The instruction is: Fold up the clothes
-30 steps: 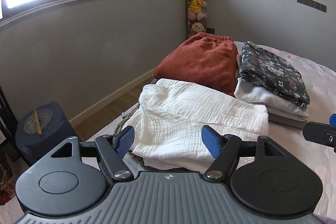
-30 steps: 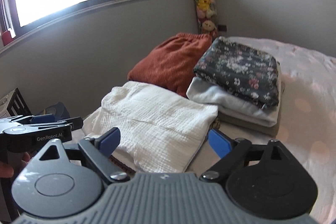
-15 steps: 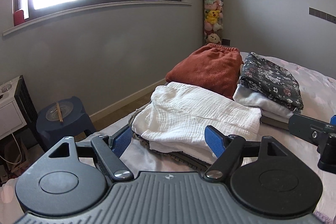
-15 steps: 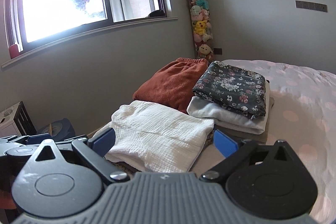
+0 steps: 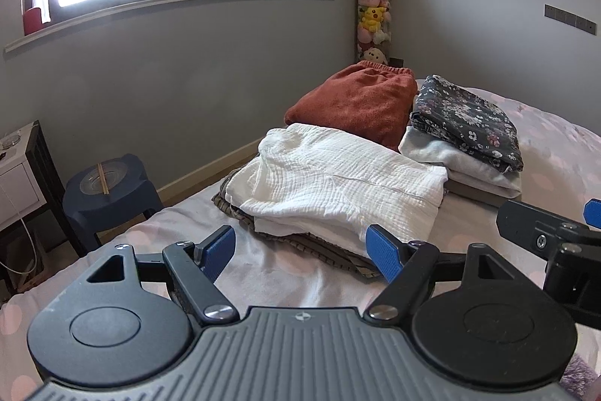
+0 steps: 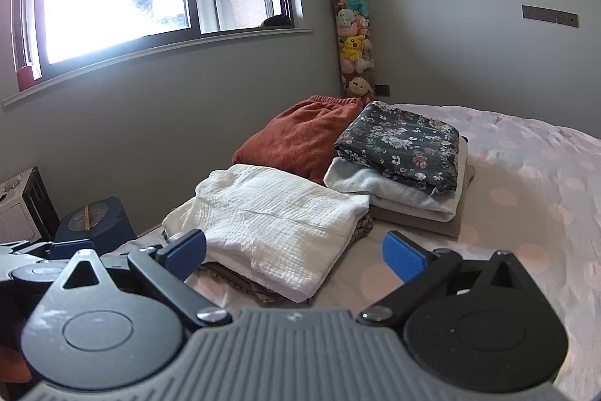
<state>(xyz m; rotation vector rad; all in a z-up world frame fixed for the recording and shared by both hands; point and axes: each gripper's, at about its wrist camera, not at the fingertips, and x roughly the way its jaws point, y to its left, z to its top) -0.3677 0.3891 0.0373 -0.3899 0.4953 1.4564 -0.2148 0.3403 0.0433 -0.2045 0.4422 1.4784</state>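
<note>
A folded white crinkled garment (image 5: pixel 338 183) lies on top of a striped grey-brown cloth (image 5: pixel 323 247) on the bed; it also shows in the right wrist view (image 6: pixel 278 224). Behind it lies a folded rust-orange garment (image 5: pixel 357 100) (image 6: pixel 300 138). To its right, a dark floral garment (image 5: pixel 465 119) (image 6: pixel 402 141) tops a stack of white and beige folded clothes (image 6: pixel 398 190). My left gripper (image 5: pixel 304 250) is open and empty, a short way before the white garment. My right gripper (image 6: pixel 296 250) is open and empty, just in front of it. The right gripper shows at the left view's right edge (image 5: pixel 548 232).
The bed (image 6: pixel 526 194) has a pale sheet with pink dots. A dark blue stool (image 5: pixel 109 190) and a white side table (image 5: pixel 18 171) stand on the floor at the left. A tube of plush toys (image 5: pixel 372 6) stands in the corner by the grey wall.
Both grippers have pulled back and up from the white garment, so the folded piles look smaller and farther. Both stay open and empty. The clothes have not moved.
</note>
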